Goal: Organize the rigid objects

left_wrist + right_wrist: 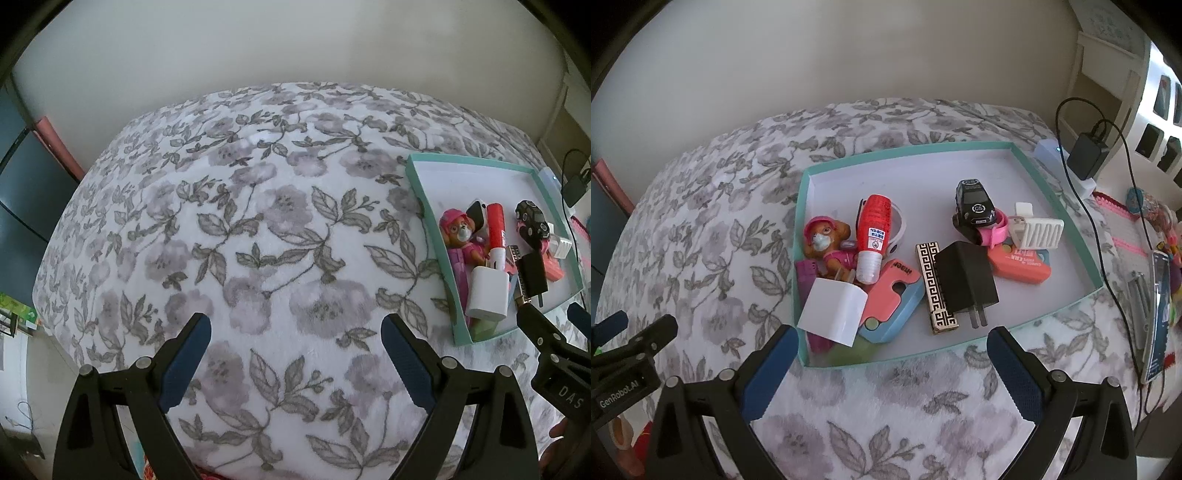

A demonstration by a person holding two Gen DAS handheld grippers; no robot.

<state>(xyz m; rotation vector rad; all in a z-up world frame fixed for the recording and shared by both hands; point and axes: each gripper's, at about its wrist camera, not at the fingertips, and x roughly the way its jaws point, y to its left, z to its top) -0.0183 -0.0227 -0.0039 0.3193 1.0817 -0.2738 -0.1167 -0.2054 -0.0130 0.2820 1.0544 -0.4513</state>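
Observation:
A teal-rimmed white tray [1060, 206] lies on the floral bedspread [258, 221] and holds several small objects: a pink dog figure [827, 240], a red bottle [873, 232], a white charger cube [834, 314], a black plug adapter [966, 280], a black toy car [975, 201], a patterned gold-black box [936, 284] and pink cases. The tray also shows in the left wrist view [419, 192]. My right gripper [892, 354] is open and empty at the tray's near edge. My left gripper [295, 343] is open and empty over bare bedspread, left of the tray.
A wall stands behind the bed. Right of the tray lie a black power brick with cables [1087, 151], a phone [1158, 314] and colourful toys [1148, 203]. A white shelf unit [1115, 74] stands at the far right. Dark furniture [22, 192] stands left of the bed.

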